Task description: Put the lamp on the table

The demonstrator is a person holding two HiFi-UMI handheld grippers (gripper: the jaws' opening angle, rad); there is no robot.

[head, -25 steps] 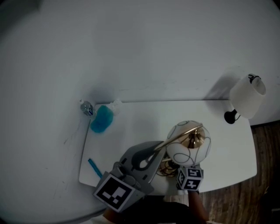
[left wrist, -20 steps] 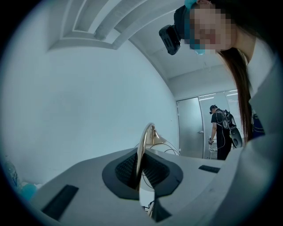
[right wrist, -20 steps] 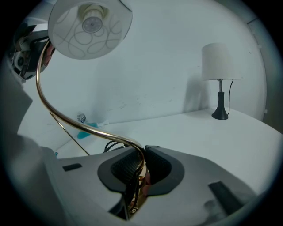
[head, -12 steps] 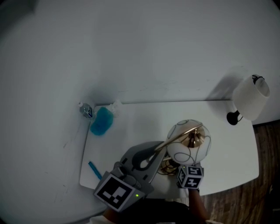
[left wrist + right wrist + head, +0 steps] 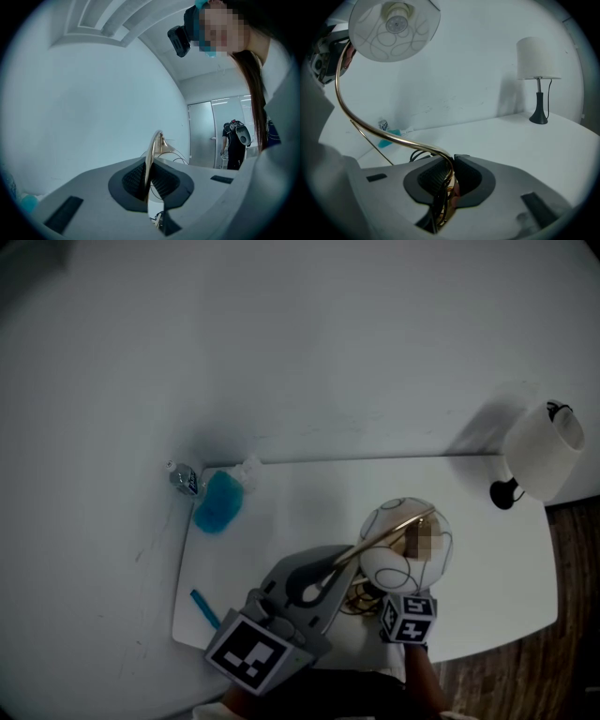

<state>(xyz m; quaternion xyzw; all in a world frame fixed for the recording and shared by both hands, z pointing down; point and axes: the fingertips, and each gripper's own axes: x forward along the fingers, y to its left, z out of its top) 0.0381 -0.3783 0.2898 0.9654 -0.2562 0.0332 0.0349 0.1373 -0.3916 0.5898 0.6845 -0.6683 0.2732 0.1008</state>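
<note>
Brass arm (image 5: pixel 380 538): the lamp's thin curved stem, gripped in two places.
Lamp (image 5: pixel 405 542): a white globe shade with dark looping lines on the brass arm. It is held over the near part of the table, and whether its foot touches the top cannot be told.
Left gripper (image 5: pixel 149 180): jaws closed tight on the upper run of the brass arm, with the metal pinched between the dark pads.
Right gripper (image 5: pixel 451 180): jaws closed on the low end of the stem, with a black cord (image 5: pixel 423 157) bunched there too.
Table (image 5: pixel 309 493): white, set against a pale wall.
Blue bottle (image 5: pixel 218 501): at the far left corner. Its body shows blue and its neck is clear; whether the blue is liquid or the wall itself is unclear.
Small bottle (image 5: pixel 185 477): just beside the blue one, clear with a label. It is too small to tell what is in it.
Second lamp (image 5: pixel 544 451): white drum shade on a black foot, at the far right corner.
Blue stick (image 5: pixel 204 606): lies near the front left edge.
</note>
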